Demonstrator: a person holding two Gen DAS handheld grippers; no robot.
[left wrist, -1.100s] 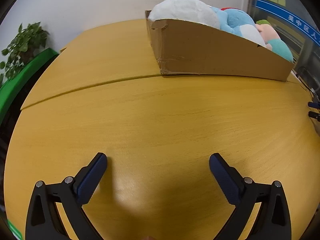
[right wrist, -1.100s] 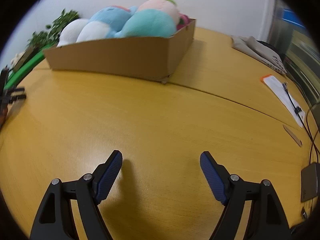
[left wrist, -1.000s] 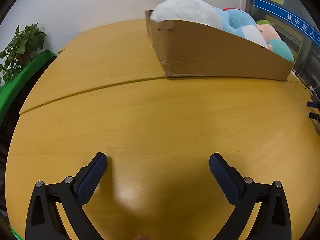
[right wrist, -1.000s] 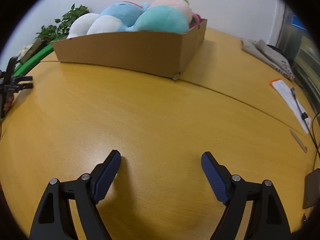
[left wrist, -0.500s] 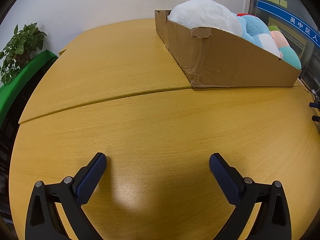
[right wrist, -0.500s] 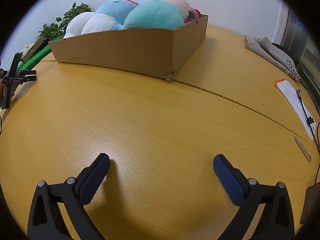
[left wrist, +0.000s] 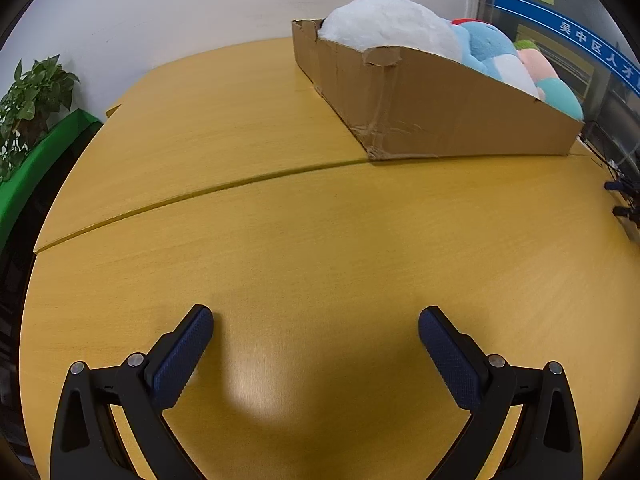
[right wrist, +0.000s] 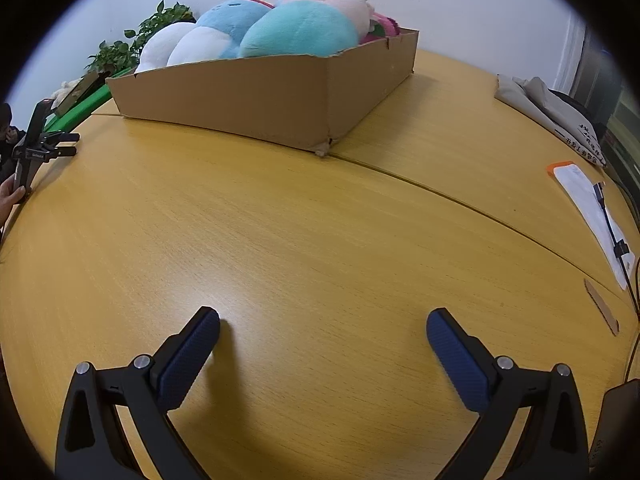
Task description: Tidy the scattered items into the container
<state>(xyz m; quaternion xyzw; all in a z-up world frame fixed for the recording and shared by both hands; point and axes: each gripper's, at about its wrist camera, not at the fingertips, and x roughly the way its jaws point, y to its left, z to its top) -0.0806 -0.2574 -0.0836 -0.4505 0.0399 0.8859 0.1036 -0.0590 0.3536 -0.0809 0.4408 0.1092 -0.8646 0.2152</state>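
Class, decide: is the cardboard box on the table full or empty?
Full. Plush toys are heaped above the rim of the cardboard box, and the left wrist view shows the same.

On the counter (left wrist: pixel 280 240): cardboard box (left wrist: pixel 440 120) at the far side, seated across the seam (left wrist: pixel 200 194) between the two counter halves. In the box: plush toys (right wrist: pixel 280 28), piled above the rim. Left gripper (left wrist: pixel 316 316) and right gripper (right wrist: pixel 323 318) low over the near counter, well apart from the box. Beyond the counter's left edge: potted plant (left wrist: pixel 32 96). At the right edge: folded cloth (right wrist: pixel 552 108), behind a paper sheet (right wrist: pixel 592 216) with a cable (right wrist: pixel 612 232) across it.
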